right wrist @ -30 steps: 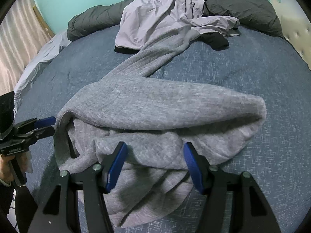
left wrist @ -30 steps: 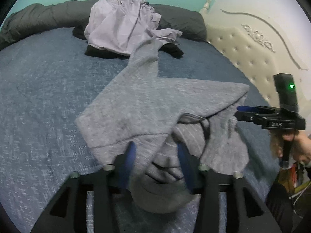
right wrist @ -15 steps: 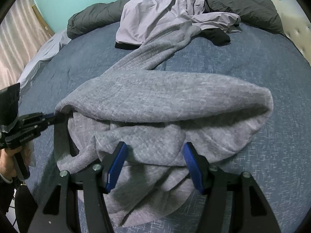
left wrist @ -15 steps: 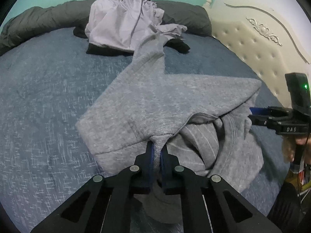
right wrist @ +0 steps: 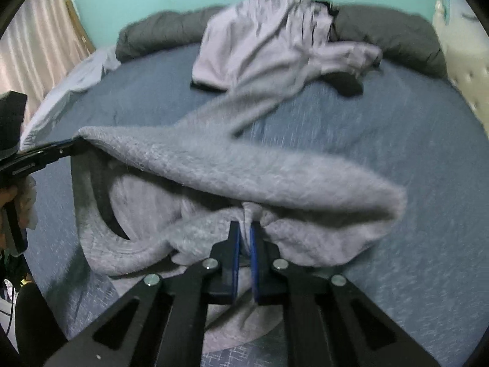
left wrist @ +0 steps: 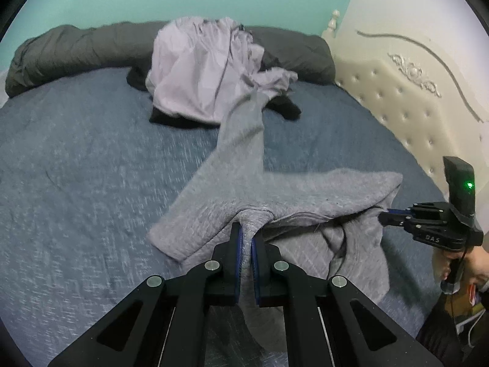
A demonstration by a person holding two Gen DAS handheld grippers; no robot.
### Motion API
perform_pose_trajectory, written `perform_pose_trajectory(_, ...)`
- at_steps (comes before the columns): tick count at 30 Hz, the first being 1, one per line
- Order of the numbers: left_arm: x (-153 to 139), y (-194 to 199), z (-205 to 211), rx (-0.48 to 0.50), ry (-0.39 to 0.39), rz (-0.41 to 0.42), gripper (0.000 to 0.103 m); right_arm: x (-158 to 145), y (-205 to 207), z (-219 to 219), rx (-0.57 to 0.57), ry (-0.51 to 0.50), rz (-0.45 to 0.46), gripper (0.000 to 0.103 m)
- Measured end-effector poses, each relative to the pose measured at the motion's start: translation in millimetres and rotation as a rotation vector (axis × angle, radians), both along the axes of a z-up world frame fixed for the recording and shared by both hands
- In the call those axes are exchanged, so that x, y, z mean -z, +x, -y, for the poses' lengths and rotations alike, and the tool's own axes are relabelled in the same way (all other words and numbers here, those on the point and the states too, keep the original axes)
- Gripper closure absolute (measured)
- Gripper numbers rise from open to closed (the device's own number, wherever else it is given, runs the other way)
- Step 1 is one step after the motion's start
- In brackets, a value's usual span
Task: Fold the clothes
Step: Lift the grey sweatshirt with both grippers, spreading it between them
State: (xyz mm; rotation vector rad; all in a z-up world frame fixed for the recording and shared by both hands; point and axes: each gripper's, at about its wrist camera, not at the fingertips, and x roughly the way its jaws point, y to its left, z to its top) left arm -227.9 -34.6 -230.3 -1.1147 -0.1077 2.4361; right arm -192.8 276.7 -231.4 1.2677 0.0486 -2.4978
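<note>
**Both grippers clamped on grey sweater, garment partly raised off bed**

Left wrist view: The left gripper (left wrist: 247,240) has its jaws together on a pinch of the grey sweater (left wrist: 305,195), which lies on the near right part of the blue bedspread (left wrist: 76,168). The fabric peaks at the jaws, so the grip appears to bear some of its weight. One sleeve (left wrist: 241,140) trails toward the far side and ends under a heap of lilac clothing (left wrist: 201,70). At the right edge the right gripper (left wrist: 385,214) pinches the sweater's right-hand fold, a hand (left wrist: 476,263) on its handle. A cream headboard (left wrist: 397,98) bounds the bed on the right.

Right wrist view: The right gripper (right wrist: 244,238) is likewise clamped on a bunch of the sweater (right wrist: 275,171) at near centre. The left gripper (right wrist: 71,145) enters from the left edge and holds an edge of the garment up, so that the cloth tents between the two holds. The dark bolster (right wrist: 397,30) lies along the far edge.

Assessment: Two spaced holds suit lifting and spreading the garment before any fold; no fold is yet made. Risk: the trailing sleeve may drag the lilac heap.
</note>
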Motion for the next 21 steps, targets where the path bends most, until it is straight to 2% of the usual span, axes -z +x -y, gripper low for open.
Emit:
perform_pose_trajectory(6,-54,5,21,-0.033,0.047,-0.060,0.098,-89,21,-22,-0.033,-0.070,-0.181,0.098)
perform_pose_trajectory(9,-78,14,27,-0.034,0.055,-0.093,0.098,-119,29,-34,-0.060,-0.079,-0.216,0.098)
perform_pose_trajectory(12,-95,24,30,-0.025,0.049,-0.114,0.098,-119,33,-41,-0.084,-0.036,-0.181,0.098)
perform_pose_trajectory(14,-96,30,27,-0.011,0.030,-0.112,0.098,-102,34,-44,-0.097,-0.016,-0.121,0.098)
perform_pose_trajectory(20,-73,38,5,0.034,-0.013,-0.059,0.098,-49,35,-44,-0.100,0.019,0.030,0.093)
perform_pose_trajectory(21,-69,38,2,0.038,-0.015,-0.050,0.098,-43,34,-44,-0.095,0.024,0.046,0.087)
